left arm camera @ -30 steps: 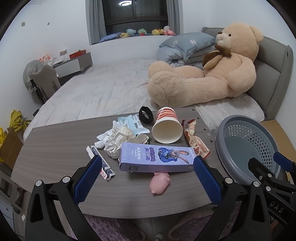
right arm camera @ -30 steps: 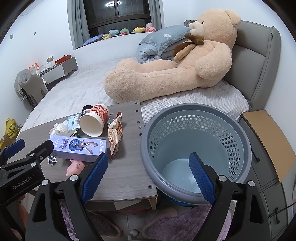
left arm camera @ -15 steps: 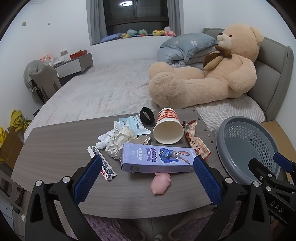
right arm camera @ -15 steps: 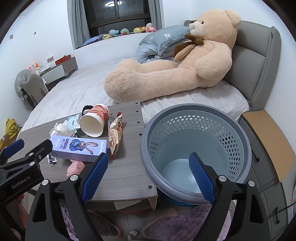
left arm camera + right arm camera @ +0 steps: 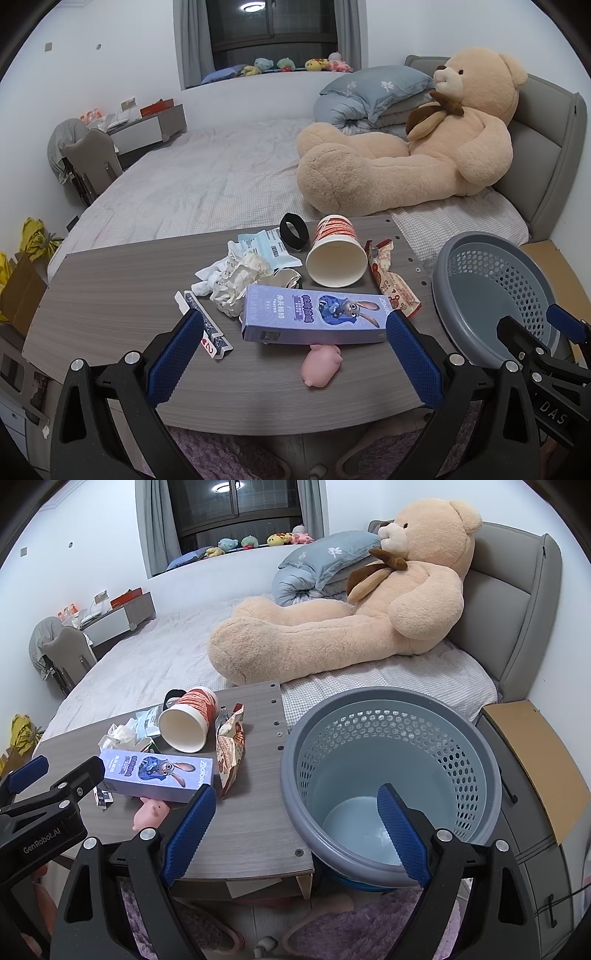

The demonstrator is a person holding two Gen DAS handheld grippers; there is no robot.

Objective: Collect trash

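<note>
Left wrist view: I hold my left gripper (image 5: 291, 347) level above the near edge of the grey wood-grain table (image 5: 110, 306), its blue-padded fingers (image 5: 173, 350) spread wide with nothing between them. They frame the long lilac cardboard box with a cartoon rabbit (image 5: 314, 314), which lies flat on the table beyond the fingertips, untouched. A small pink rubber pig toy (image 5: 320, 367) lies just near of the box. Behind the box sit crumpled white paper wads (image 5: 236, 280), a red-and-white paper cup on its side (image 5: 335, 254) with its mouth toward me, a black ring (image 5: 293, 232) and a red-and-cream snack wrapper (image 5: 393, 284) to the right. A playing-card pack (image 5: 207, 325) lies at the left, beside my left finger.

In the right wrist view, my right gripper (image 5: 295, 823) hovers over the round grey perforated plastic basket (image 5: 391, 716), which stands just off the table's right end. Its fingers are also wide apart and empty, and the basket holds nothing.

Beyond the table is a bed with a grey checked sheet (image 5: 207, 184), a large tan teddy bear (image 5: 424, 147) leaning on the grey headboard (image 5: 546, 147), and a dark window (image 5: 273, 22) on the far wall.
</note>
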